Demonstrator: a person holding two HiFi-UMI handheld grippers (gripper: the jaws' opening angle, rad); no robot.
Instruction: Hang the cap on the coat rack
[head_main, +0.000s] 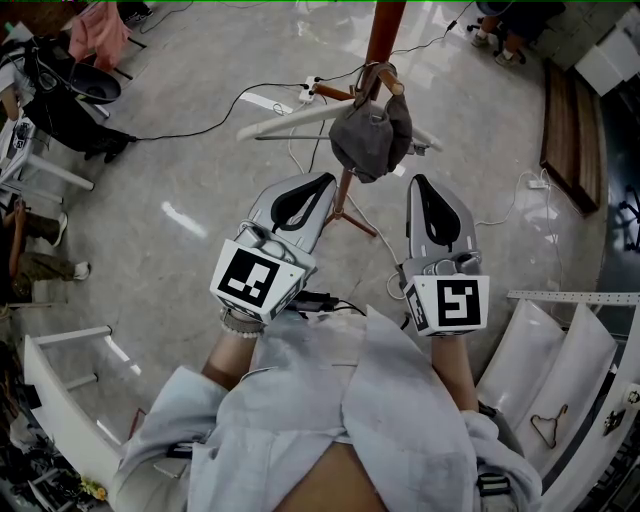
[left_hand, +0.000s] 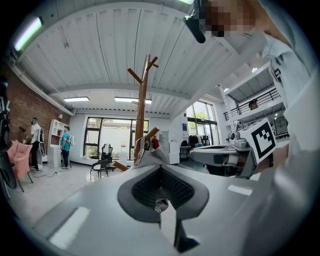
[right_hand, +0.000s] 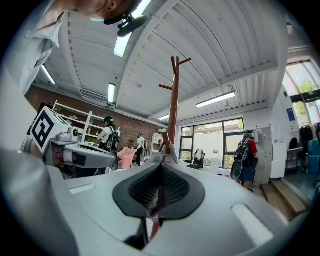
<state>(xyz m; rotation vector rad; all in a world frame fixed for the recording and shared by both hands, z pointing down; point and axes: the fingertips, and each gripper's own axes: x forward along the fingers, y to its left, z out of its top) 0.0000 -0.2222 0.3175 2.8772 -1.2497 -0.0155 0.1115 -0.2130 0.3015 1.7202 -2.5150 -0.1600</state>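
Your hands sit close ahead of your shirt front, each carrying a tool with its marker cube toward you. At your 4 o'clock, a bare wire hanger lies on a white panel.

Left tool: held level, angled toward 1 o'clock. Its jaws are together with nothing between them, and the left gripper view shows the pads meeting along a thin slit.

Right tool: held level, pointing to 12 o'clock, jaws likewise closed and empty. The two tools lie side by side, apart from each other.

Cap: dark grey, hanging from a wooden peg of the coat rack. It sits at 12 o'clock from you, between the lines of the two tool tips. It is near both tips, and neither is seen touching it.

Both gripper views show the rack's brown pole rising straight ahead of the jaws.

Beyond the rack, at its 10 o'clock, a black cable crosses the glossy grey floor to a white power strip.
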